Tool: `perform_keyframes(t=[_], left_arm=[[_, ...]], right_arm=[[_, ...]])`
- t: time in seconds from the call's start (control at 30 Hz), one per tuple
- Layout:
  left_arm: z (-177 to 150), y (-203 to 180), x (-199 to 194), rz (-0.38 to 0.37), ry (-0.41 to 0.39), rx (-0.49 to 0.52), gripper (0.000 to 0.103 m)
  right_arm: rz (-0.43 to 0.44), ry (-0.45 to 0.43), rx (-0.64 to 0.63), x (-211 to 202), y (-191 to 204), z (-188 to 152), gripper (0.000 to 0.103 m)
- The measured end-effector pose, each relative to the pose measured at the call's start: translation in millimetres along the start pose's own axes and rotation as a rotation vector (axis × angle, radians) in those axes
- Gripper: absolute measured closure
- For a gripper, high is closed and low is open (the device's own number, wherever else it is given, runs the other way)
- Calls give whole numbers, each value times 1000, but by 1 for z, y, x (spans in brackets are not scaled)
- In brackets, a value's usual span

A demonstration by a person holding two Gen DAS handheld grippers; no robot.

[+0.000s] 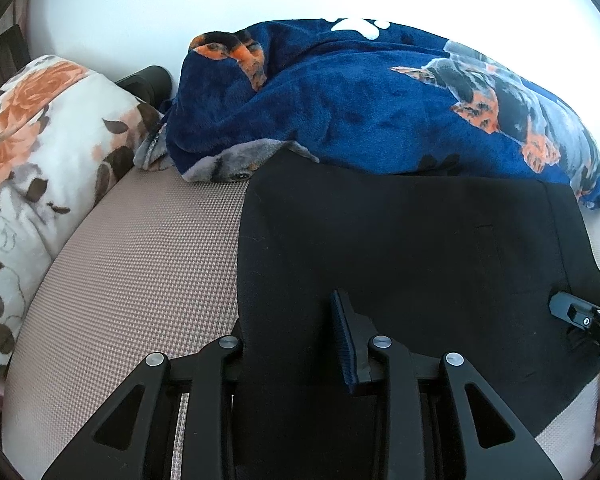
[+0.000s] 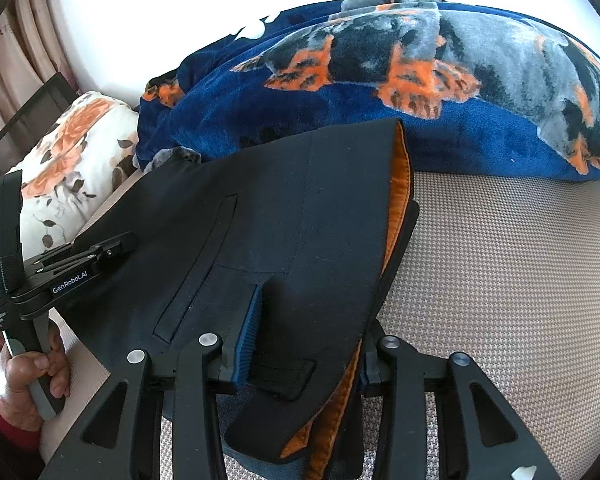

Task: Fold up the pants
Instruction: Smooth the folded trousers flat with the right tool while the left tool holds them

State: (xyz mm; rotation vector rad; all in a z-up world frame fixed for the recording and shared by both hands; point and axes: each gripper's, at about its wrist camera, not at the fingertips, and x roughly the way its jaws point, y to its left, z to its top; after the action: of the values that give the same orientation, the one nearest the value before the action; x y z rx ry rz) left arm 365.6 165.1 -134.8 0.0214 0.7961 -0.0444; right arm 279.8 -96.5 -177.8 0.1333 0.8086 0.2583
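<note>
Black pants [image 1: 400,248] with an orange lining lie on a beige woven bed surface [image 1: 140,272]. In the left wrist view my left gripper [image 1: 292,344] has the pants' near edge between its fingers; the left finger is hidden under the cloth and the jaws stand apart. In the right wrist view the pants' waistband [image 2: 300,240] with the orange lining [image 2: 400,184] lies between my right gripper's [image 2: 304,344] fingers, whose jaws also stand wide. The left gripper [image 2: 112,250] shows at the pants' left edge, held by a hand [image 2: 28,372].
A dark blue fleece blanket with dog prints [image 1: 380,100] is bunched along the far side, touching the pants. A white floral pillow [image 1: 40,152] lies at the left. Bare beige surface [image 2: 500,280] spreads right of the pants. A curtain [image 2: 24,40] hangs at far left.
</note>
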Motion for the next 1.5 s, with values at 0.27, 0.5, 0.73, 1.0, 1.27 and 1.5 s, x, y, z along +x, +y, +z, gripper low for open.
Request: perform_keyframes(t=[0.27, 0.5, 0.73, 1.0, 1.27, 1.5], left_arm=[[0, 0, 0, 1, 1, 0, 71], [0, 0, 0, 2, 0, 1, 71], [0, 0, 0, 4, 0, 1, 71], [0, 0, 0, 4, 1, 1, 71], [0, 0, 0, 5, 1, 0, 71], [0, 0, -1, 6, 1, -1, 71]], right_arm=[[1, 0, 0, 0, 0, 0, 67], [0, 1, -1, 0, 0, 0, 66], [-1, 1, -3, 1, 0, 0, 66], [0, 1, -4, 1, 0, 1, 66], [1, 2, -5, 1, 0, 1, 65], [-1, 2, -7, 1, -1, 1, 64]])
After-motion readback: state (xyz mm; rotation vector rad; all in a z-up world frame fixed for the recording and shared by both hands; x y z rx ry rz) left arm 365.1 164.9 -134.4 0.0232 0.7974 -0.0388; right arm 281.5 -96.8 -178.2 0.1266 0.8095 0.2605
